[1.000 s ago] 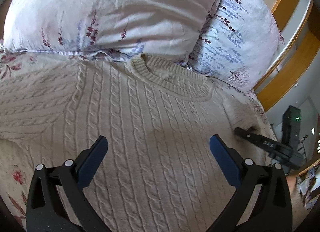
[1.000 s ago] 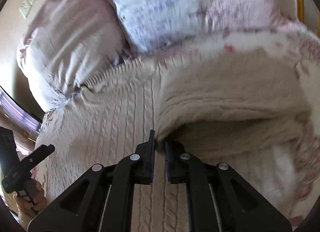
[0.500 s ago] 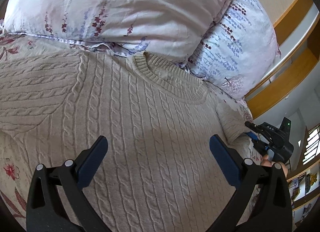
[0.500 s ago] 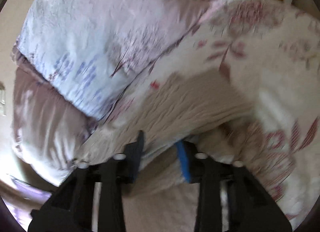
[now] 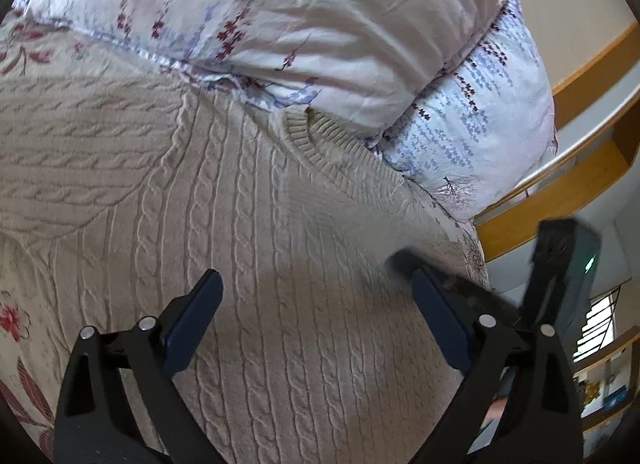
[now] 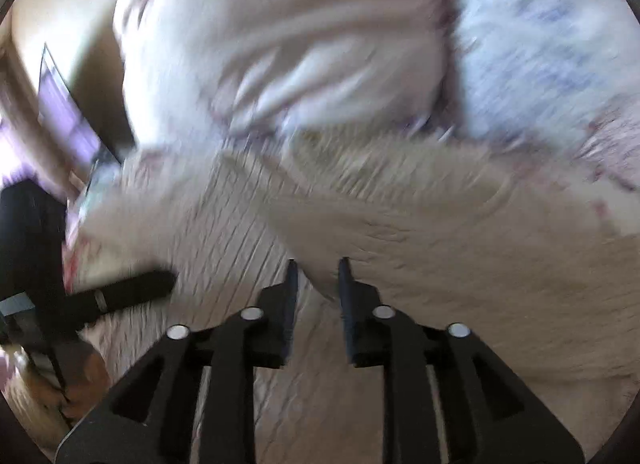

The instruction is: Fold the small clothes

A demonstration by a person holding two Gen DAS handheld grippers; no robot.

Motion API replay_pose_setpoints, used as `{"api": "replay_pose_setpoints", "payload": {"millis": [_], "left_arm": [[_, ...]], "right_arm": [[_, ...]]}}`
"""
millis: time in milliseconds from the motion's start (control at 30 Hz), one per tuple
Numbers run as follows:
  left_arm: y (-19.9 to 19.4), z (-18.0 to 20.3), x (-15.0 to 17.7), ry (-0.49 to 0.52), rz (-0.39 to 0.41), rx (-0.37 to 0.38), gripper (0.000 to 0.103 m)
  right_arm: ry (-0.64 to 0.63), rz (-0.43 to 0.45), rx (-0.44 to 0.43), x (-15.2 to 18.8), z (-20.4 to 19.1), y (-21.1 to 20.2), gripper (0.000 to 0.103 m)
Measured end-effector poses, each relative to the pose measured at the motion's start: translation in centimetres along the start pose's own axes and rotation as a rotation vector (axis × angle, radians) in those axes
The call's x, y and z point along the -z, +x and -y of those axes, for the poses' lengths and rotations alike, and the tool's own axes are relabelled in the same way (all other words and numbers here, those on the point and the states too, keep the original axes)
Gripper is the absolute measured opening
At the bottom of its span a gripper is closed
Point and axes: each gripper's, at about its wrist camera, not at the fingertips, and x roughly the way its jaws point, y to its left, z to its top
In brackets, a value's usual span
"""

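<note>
Right tool (image 6: 316,288) opening, sweater (image 5: 280,264) fold between

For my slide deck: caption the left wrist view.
Left gripper, jaws closing, above a cream cable-knit sweater below two floral pillows.

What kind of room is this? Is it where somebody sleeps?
Most likely a bedroom, yes. A cream cable-knit sweater lies spread on a flowery bedsheet, with two big floral pillows stacked just behind its collar. A wooden rail beside them looks like part of the bed frame.
</note>
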Motion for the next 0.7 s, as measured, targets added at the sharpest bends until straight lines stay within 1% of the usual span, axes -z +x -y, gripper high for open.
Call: {"api": "replay_pose_setpoints", "payload": {"millis": [67, 167, 233, 267, 367, 400, 467, 500, 533, 567, 600, 633, 667, 700], "left_arm": [[0.2, -0.2, 0.1, -0.015, -0.011, 0.012, 0.09], [0.7, -0.4, 0.0, -0.047, -0.031, 0.028, 0.083], [1.2, -0.4, -0.2, -0.073, -0.046, 0.048, 0.075], [1.6, -0.4, -0.3, -0.089, -0.056, 0.056, 0.073], [2.7, -0.5, -0.5, -0.146, -0.087, 0.076, 0.064], [3.2, -0.6, -0.6, -0.165, -0.095, 0.072, 0.059], [3.8, -0.6, -0.7, -0.185, -0.103, 0.056, 0.053], [4.1, -0.6, -0.9, -0.192, -0.099, 0.043, 0.048], [4.3, -0.6, -1.0, -0.194, -0.097, 0.034, 0.044], [4.5, -0.6, -1.2, -0.198, -0.093, 0.025, 0.042], [4.7, -0.6, -1.4, -0.202, -0.091, 0.018, 0.038], [4.9, -0.6, -1.6, -0.204, -0.09, 0.013, 0.032], [5.0, -0.7, -1.7, -0.206, -0.093, 0.002, 0.03], [5.3, -0.7, -1.8, -0.21, -0.097, -0.008, 0.025]], "right_arm": [[0.084, -0.018, -0.036, 0.8, 1.4, -0.3, 0.024], [0.295, 0.014, -0.087, 2.0, 5.7, -2.8, 0.024], [0.466, 0.069, -0.12, 3.4, 9.4, -5.0, 0.024], [0.57, 0.102, -0.119, 4.5, 11.6, -6.3, 0.024], [0.78, 0.181, -0.096, 7.2, 16.1, -8.7, 0.025], [0.817, 0.196, -0.082, 7.7, 16.9, -9.0, 0.025], [0.909, 0.228, -0.038, 9.2, 19.1, -9.9, 0.025], [0.934, 0.236, -0.035, 9.4, 19.4, -9.8, 0.025], [0.964, 0.242, -0.032, 9.5, 19.8, -9.7, 0.029], [0.99, 0.251, -0.025, 9.7, 20.4, -9.8, 0.031], [0.999, 0.258, -0.02, 9.8, 20.4, -9.8, 0.033], [1.008, 0.263, -0.016, 9.6, 20.7, -9.6, 0.033], [1.021, 0.267, -0.017, 9.6, 20.8, -9.6, 0.033], [1.026, 0.272, -0.02, 9.7, 20.9, -9.6, 0.033]]}}
